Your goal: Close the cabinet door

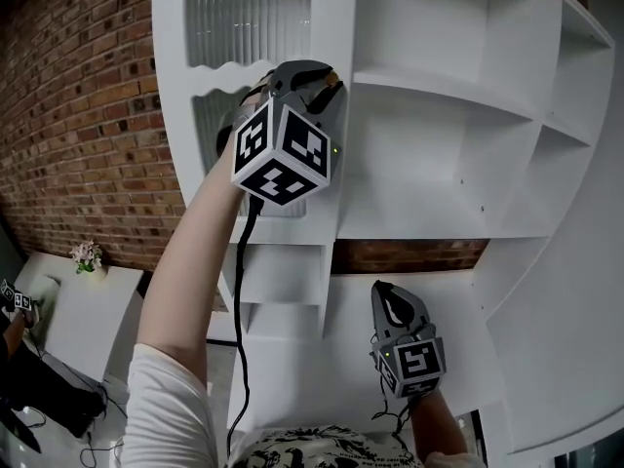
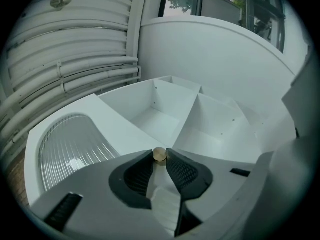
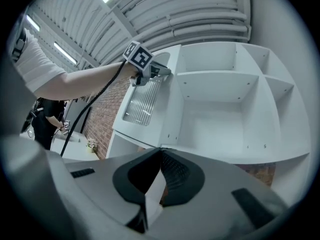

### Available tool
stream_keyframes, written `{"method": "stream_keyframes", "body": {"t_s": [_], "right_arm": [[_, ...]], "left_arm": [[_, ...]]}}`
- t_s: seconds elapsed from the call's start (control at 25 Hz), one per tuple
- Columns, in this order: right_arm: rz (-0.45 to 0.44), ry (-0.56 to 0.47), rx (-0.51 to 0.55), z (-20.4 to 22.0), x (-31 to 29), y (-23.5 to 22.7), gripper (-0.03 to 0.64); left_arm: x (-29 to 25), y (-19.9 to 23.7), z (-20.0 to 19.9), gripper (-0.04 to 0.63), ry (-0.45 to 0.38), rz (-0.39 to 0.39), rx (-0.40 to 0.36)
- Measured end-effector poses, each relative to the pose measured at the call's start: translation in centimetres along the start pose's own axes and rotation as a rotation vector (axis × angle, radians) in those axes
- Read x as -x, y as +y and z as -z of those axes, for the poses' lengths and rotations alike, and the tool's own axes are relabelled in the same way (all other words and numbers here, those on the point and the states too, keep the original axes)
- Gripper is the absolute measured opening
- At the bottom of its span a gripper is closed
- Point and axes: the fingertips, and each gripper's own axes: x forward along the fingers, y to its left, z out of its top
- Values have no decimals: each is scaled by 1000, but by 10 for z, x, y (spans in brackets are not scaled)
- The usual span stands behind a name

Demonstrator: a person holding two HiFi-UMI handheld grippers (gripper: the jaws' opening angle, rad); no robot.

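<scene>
The left gripper view alone shows the knob (image 2: pixel 159 154): a small brass-coloured ball clamped between the pads of the left gripper (image 2: pixel 159 160). In the head view that gripper's marker cube hides the knob, and only the jaw tips show against the right edge of the door (image 1: pixel 174 115). The right gripper view shows the grip from the side, high on the door's edge, and also takes in most of the door's length (the head view crops its top).

The door hangs at the left side of the cabinet (image 1: pixel 458 164), swung out from it, beside the open shelves. Its long axis stands upright, and the ribs of its glass (image 1: pixel 249 13) run the same way. The glass face turns left, towards the brick wall (image 1: pixel 78 115).

The right gripper (image 1: pixel 382 289) is held low, well apart from the door, pointing at the cabinet. Its jaws are pressed together with nothing between them.
</scene>
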Motion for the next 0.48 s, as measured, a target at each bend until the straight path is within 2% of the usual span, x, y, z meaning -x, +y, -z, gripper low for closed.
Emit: {"method": "stream_keyframes", "body": {"t_s": [0.2,0.32,0.48], "right_arm": [[-3,-9,-9,2,12,6,8],[0,-8,0,2,21,9,8],[-3,0,3,5,33,16,8]], "left_arm": [[2,-3,-1,98,22,-18,-21],[8,-3,-6,112,12,-67,-36],[29,-10,-12,158,-30,-87,10]]}}
